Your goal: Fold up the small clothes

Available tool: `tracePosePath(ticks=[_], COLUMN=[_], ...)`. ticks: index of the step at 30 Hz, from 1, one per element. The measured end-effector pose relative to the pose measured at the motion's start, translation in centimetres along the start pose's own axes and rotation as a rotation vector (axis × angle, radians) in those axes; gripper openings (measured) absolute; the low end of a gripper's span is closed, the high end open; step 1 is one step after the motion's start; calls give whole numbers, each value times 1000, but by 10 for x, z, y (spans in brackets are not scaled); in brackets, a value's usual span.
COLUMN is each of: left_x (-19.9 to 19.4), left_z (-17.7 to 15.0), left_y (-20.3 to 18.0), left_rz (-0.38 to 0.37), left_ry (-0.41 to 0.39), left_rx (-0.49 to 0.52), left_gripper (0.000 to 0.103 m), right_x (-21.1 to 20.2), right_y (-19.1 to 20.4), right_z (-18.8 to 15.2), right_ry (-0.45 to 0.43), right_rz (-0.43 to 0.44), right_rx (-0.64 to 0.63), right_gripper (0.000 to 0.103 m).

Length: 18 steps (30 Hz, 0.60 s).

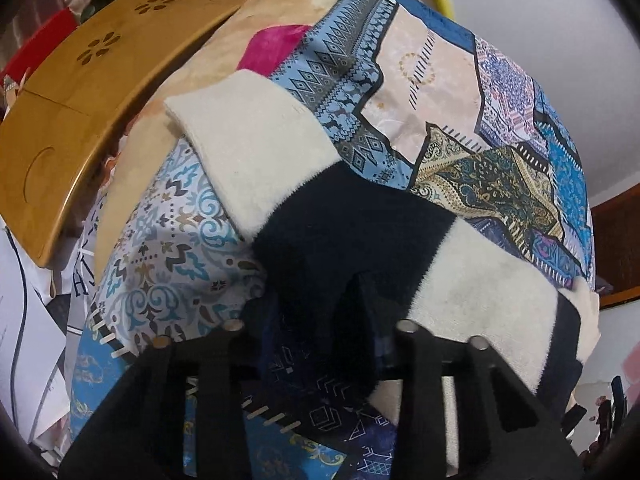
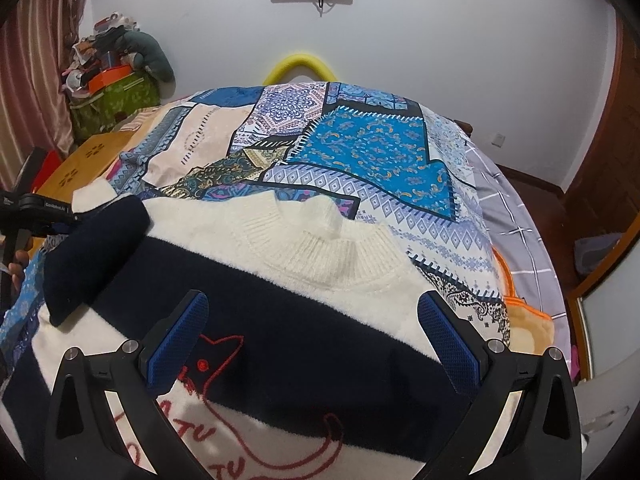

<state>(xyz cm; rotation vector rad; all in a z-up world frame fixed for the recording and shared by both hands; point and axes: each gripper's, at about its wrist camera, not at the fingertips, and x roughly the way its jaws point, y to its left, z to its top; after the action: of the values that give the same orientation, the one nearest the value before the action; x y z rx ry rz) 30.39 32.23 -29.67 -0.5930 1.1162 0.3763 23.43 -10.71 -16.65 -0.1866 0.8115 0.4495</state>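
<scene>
A small cream and navy striped sweater (image 2: 280,320) with a red cat outline lies on the patchwork bedspread (image 2: 360,152), ribbed collar (image 2: 320,252) away from me. Its left sleeve (image 2: 92,256) is raised and folded inward over the body. My left gripper (image 1: 320,300) is shut on the navy part of that sleeve (image 1: 340,232), whose cream cuff (image 1: 248,140) stretches away up left. My right gripper (image 2: 312,336) is open, its blue pads (image 2: 180,344) hovering over the sweater's chest, holding nothing.
A wooden lap tray (image 1: 72,92) lies at the bed's left edge. A yellow loop (image 2: 300,64) stands behind the bed at the white wall. Grey checked bedding (image 2: 516,216) and an orange-trimmed item (image 2: 524,320) lie to the right. Clutter bags (image 2: 112,80) stand far left.
</scene>
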Motion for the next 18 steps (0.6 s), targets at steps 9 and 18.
tracePosePath(ticks=[9, 18], left_x=[-20, -94], left_z=[-5, -16], left_y=[-21, -64], left_rz=[35, -38], left_ry=[-48, -188], left_rx=[93, 228], left_gripper=[7, 6], right_x=[-7, -25], right_y=[-3, -2], right_z=[0, 5], right_ry=[-5, -36], right_rz=[-2, -14], right_rx=[10, 4], right_gripper=[103, 103])
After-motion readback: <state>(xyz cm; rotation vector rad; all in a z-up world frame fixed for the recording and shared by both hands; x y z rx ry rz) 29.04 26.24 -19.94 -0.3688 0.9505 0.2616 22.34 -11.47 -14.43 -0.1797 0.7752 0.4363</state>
